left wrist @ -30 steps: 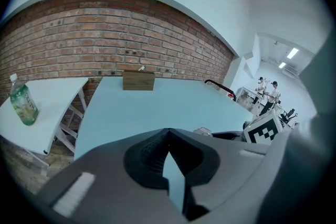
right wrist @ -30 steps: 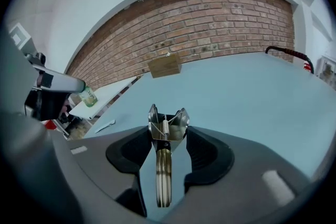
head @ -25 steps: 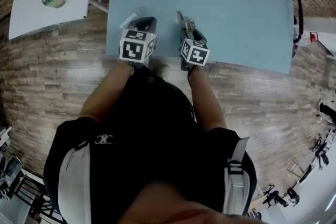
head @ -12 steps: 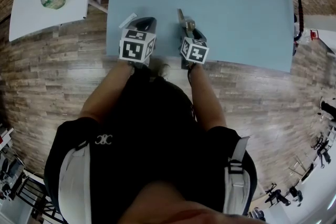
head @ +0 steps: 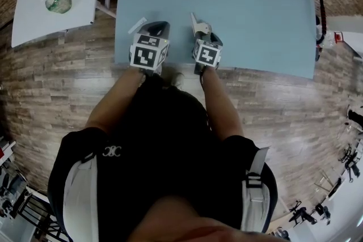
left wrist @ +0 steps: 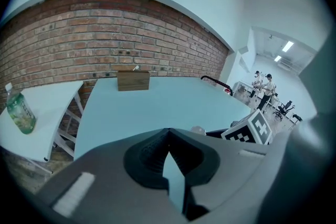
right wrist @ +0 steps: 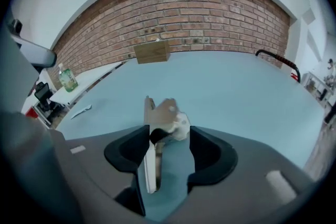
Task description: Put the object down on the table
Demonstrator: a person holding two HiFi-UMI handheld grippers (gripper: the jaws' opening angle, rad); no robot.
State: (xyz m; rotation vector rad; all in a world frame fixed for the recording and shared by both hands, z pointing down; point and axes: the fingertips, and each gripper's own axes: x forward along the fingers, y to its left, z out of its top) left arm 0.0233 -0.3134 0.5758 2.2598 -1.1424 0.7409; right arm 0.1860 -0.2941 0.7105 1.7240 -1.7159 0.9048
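Though it looks blurred, the object (right wrist: 165,118) is pale, tan-topped.

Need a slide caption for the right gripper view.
Right tool, jaws just opening, with a pale object between them over the blue table.

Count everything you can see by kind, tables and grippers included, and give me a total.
Tables: 2, blue table and white table
Grippers: 2, left gripper shut; right gripper just opened
Tan object between the right fingers: 1
Green bottle: 1
Wooden box: 1
White strip: 1
Total: 8
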